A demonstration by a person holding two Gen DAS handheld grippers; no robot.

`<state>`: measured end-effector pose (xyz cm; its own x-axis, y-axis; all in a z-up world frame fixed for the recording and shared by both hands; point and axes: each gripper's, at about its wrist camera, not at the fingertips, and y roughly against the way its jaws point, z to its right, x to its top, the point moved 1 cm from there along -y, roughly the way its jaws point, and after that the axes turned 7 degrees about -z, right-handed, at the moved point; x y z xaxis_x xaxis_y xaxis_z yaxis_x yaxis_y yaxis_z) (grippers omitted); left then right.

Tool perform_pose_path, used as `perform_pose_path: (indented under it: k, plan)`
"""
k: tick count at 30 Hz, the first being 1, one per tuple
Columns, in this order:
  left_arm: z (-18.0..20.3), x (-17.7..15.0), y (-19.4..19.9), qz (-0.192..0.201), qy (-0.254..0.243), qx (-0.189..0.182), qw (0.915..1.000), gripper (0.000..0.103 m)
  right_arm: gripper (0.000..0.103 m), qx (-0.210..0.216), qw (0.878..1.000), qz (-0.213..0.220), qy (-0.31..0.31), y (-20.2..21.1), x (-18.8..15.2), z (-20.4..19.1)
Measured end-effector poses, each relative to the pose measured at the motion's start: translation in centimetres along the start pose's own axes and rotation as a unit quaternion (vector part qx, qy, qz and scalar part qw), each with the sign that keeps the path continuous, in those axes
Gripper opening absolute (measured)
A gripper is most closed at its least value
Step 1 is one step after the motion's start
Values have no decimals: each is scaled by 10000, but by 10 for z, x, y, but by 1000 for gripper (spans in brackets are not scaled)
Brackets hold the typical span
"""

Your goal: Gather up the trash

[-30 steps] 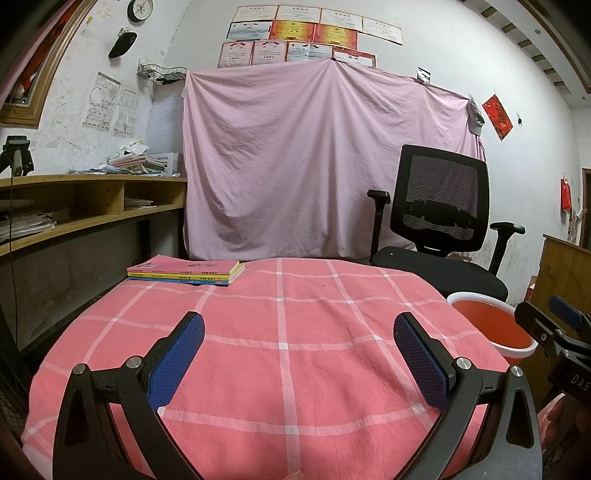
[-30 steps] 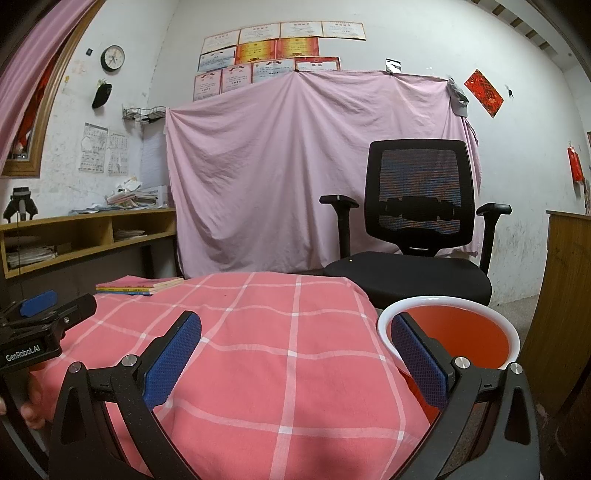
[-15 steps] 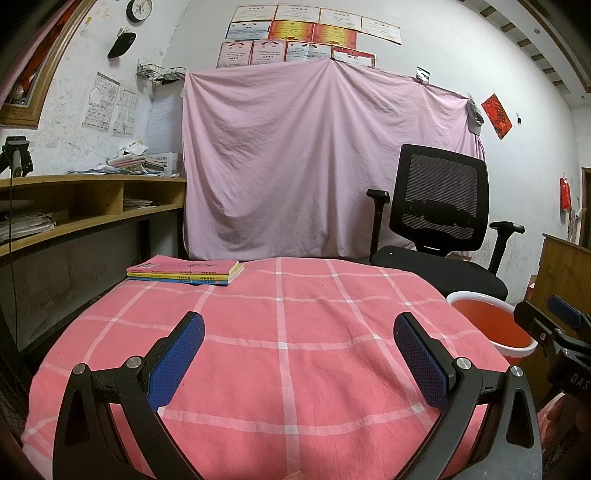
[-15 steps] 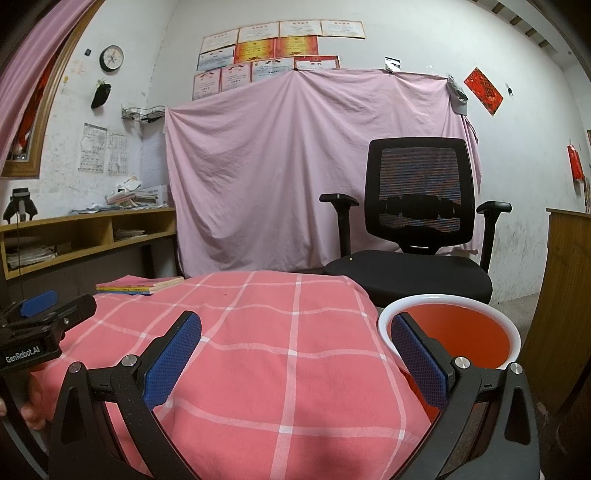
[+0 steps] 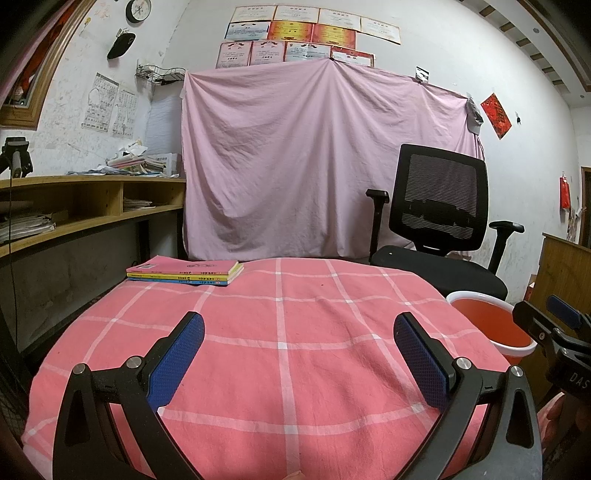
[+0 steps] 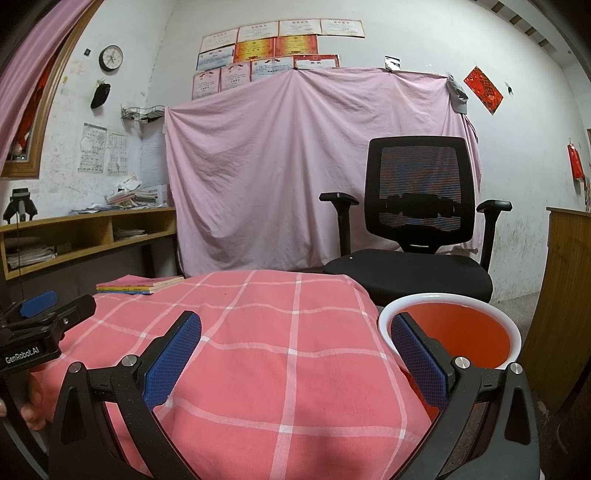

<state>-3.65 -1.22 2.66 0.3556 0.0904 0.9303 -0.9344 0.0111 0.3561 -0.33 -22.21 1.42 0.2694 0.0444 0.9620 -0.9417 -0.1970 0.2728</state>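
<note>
Grippers poised over bare bench
Left gripper (image 5: 297, 339) and right gripper (image 6: 295, 338) both spread, empty; no trash visible, bucket (image 6: 452, 301) just right; scan before reaching.

I seem to be working in a lived-in home study or small household office. A black mesh office chair (image 6: 417, 221) stands behind a table under a pink checked cloth (image 5: 280, 332), with a short stack of books (image 5: 184, 273) at its far left corner. Along the left wall I see a wooden shelf desk (image 5: 88, 199) heaped with papers. A pink sheet (image 5: 314, 166) is pinned across the back wall beneath rows of framed certificates (image 5: 295, 35). A wall clock (image 6: 110, 58) and a red paper decoration (image 6: 483, 89) hang on the scuffed white plaster.
</note>
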Motion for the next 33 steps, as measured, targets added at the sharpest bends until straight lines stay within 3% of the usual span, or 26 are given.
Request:
perform_pose_path:
  k: [33]
  plan:
    - [0, -2, -1, 22, -69, -33, 10000, 100, 103, 3, 10000, -30, -9, 0, -2, -3]
